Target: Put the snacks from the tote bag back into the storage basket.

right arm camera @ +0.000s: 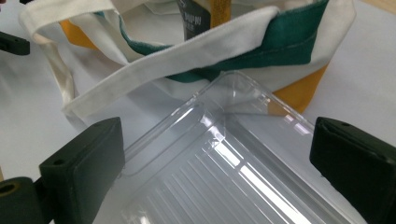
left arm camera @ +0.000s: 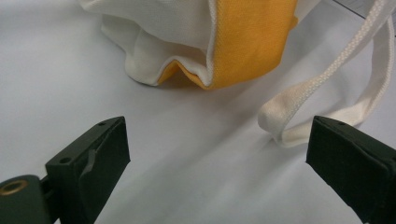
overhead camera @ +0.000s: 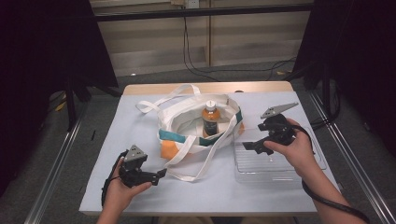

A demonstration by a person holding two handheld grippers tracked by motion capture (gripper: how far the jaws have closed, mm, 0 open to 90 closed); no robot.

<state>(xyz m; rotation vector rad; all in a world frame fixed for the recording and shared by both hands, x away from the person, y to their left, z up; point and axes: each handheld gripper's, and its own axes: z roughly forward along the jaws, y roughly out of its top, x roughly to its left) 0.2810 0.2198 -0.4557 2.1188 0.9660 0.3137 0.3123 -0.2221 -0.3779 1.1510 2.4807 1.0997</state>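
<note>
While both tools [overhead camera: 161, 173] [overhead camera: 248, 145] gape empty: slumped cream tote bag [overhead camera: 187, 126], orange and teal panels, bottle [overhead camera: 210, 119] upright inside.

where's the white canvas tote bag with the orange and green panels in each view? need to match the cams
High view: white canvas tote bag with orange and green panels at table centre, an orange-capped bottle standing inside.
Left gripper view: its orange corner at top centre, beyond the open jaws.
Right gripper view: across the top, behind the clear plastic tray.
Shared landmark: the bag's orange panel.
</note>
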